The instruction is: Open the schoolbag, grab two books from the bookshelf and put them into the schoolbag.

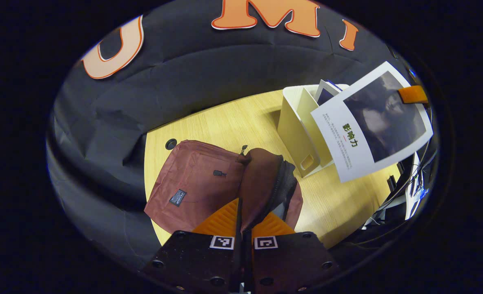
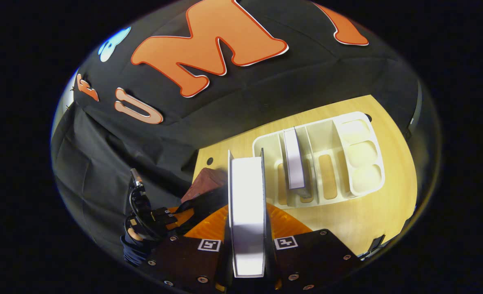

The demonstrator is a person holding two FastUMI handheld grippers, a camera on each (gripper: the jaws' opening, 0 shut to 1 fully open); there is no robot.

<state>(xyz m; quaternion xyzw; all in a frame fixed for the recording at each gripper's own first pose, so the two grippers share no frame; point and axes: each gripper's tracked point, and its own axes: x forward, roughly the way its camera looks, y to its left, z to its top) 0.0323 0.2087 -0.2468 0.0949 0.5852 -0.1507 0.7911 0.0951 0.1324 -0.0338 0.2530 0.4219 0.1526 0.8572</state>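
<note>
closest to the lens in the left gripper view, the left gripper has its two orange fingers almost together, pinching the raised dark-brown flap of the schoolbag between them. closest in the right gripper view, the right gripper has its orange fingers parted about as wide as the held book, pressing on its covers, so the white page edges face the camera.

beyond them, a pale wooden table sits against the black cloth wall of the booth. one reddish-brown schoolbag lies flat on the table, its zipped mouth lifted open with dark lining showing. just to its right stands one cream bookshelf with upright dividers.

the left gripper view shows the held book's white cover with a dark picture, raised in front of the bookshelf, with an orange finger at its top edge. the right gripper view looks down into the bookshelf, where one book stands upright in a slot. it also shows a corner of the bag and the other gripper's cabling at lower left.

two books in all, one bag, one bookshelf.
</note>
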